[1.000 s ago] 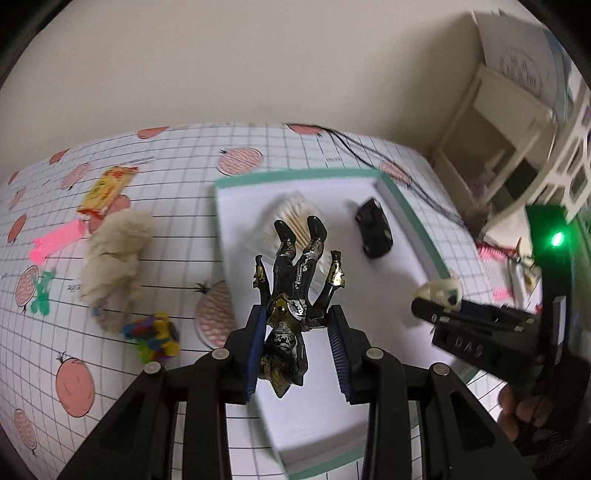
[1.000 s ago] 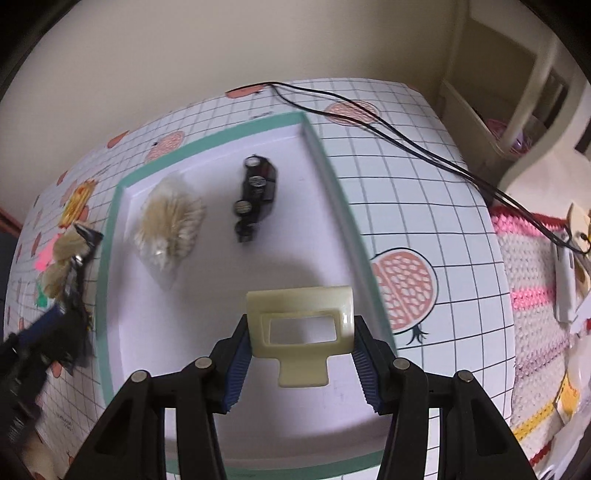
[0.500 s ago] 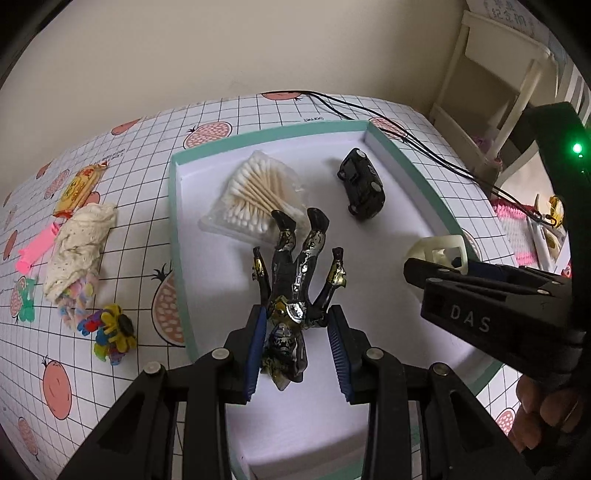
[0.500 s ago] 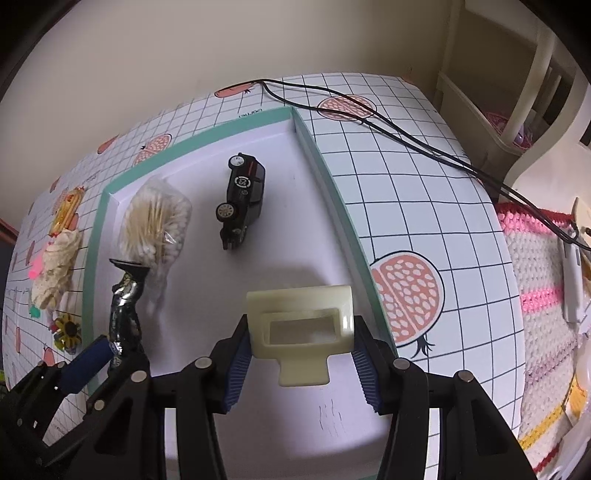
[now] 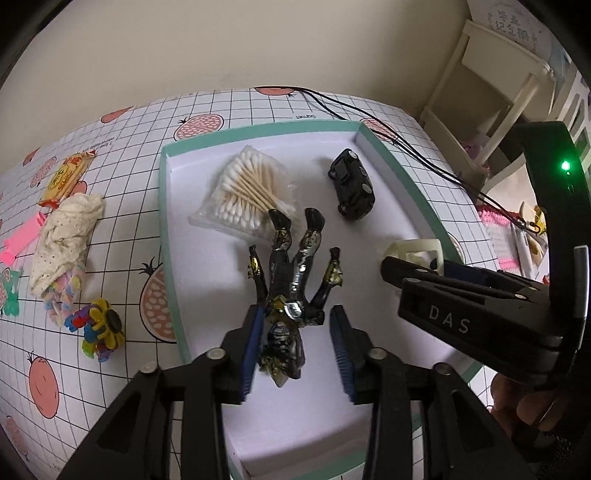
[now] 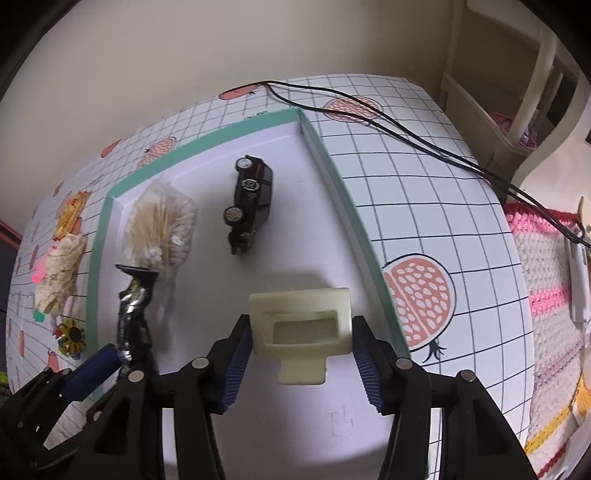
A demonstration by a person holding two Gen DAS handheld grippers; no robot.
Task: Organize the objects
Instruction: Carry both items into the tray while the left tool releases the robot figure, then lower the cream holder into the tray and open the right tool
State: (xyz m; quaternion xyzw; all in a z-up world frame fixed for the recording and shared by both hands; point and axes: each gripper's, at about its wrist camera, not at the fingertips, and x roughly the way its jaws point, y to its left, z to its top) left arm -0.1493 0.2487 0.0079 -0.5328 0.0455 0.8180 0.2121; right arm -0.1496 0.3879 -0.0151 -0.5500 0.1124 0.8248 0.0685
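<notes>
Left wrist view: a black-and-gold toy figure (image 5: 291,291) is seen between the blue pads of the left gripper (image 5: 297,349); its left pad touches the figure while a gap shows at the right, so the jaws are partly open and a firm grip cannot be confirmed. The figure lies over the white floor of a teal-rimmed tray (image 5: 397,166) on the counter (image 5: 122,236), beside a bag of cotton swabs (image 5: 251,192) and a black toy car (image 5: 352,188). "DAS" is printed on the right gripper (image 6: 301,356), whose jaws are closed on a cream plastic clip (image 6: 301,325) above the tray. Chinese characters on a framed sign (image 5: 511,22) are too small to be read.
</notes>
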